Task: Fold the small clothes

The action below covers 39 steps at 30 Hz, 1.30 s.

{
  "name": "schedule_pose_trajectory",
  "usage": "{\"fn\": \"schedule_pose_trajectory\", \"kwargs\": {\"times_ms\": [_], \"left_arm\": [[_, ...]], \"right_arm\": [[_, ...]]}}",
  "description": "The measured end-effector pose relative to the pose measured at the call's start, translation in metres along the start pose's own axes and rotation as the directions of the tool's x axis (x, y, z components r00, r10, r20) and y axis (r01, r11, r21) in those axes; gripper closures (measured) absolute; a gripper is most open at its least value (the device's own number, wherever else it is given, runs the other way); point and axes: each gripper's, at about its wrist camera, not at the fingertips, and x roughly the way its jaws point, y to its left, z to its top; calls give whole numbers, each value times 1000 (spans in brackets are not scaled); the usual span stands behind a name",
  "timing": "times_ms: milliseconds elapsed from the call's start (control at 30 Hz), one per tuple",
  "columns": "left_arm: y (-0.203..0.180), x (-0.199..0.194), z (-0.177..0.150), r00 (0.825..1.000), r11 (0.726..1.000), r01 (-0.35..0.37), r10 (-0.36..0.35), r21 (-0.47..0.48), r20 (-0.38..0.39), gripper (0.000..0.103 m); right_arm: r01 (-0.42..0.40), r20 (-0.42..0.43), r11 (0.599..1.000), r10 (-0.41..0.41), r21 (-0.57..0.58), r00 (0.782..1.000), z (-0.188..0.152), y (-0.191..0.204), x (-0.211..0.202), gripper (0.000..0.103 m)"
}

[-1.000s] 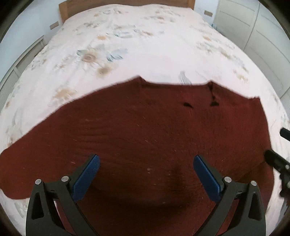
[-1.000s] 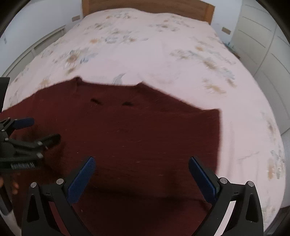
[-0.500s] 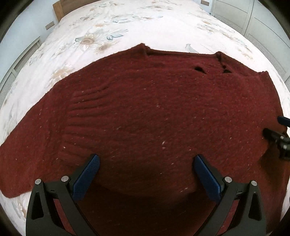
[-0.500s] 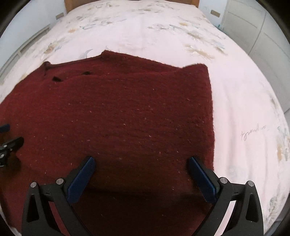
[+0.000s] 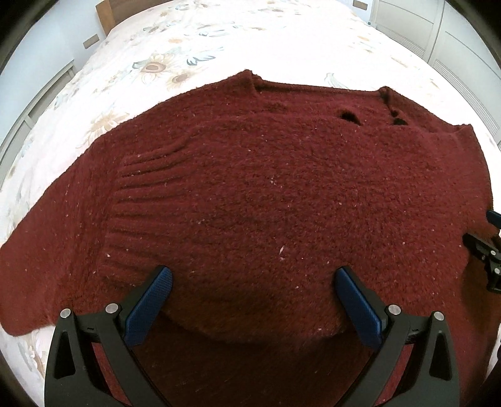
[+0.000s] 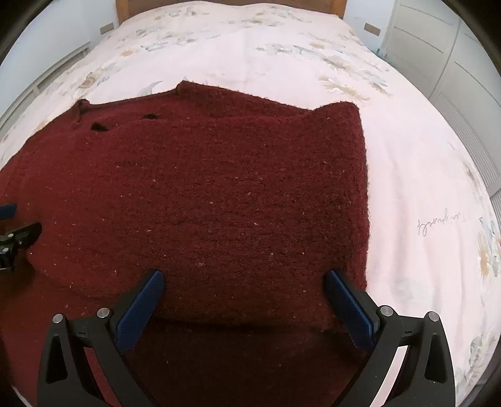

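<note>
Fingers (image 5: 158, 296) of left gripper (image 5: 252, 297) spread, grasping nothing | right gripper (image 6: 244, 297) likewise released | maroon sweater (image 5: 266, 194) flat on bed (image 6: 250, 53), neckline toward headboard (image 6: 231, 4), long axis crosswise, right side folded inward

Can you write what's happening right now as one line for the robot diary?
step: fold | item: dark red knit sweater lying on floral bedspread | left tool: open, above sweater | right tool: open, above sweater
</note>
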Motion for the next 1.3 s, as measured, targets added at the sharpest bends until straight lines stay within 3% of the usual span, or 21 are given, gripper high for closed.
{"fn": "schedule_pose_trajectory", "kwargs": {"times_ms": [333, 600, 833, 1033, 1300], "left_arm": [[-1, -4, 1, 1000, 1000, -1, 1, -11, 18, 1], [-5, -11, 8, 1000, 1000, 0, 0, -4, 29, 1], [5, -61, 12, 992, 998, 32, -25, -52, 127, 1], [28, -115, 18, 977, 994, 15, 8, -104, 214, 1], [73, -147, -6, 980, 971, -15, 62, -239, 188, 1]], "right_arm": [[45, -29, 999, -44, 5, 999, 3, 24, -6, 1], [53, 0, 998, -53, 19, 999, 3, 25, -49, 1], [29, 43, 999, -31, 25, 999, 3, 24, -86, 1], [37, 72, 999, -38, 8, 997, 7, 23, -120, 1], [20, 91, 1000, -21, 12, 996, 4, 24, -149, 1]]}}
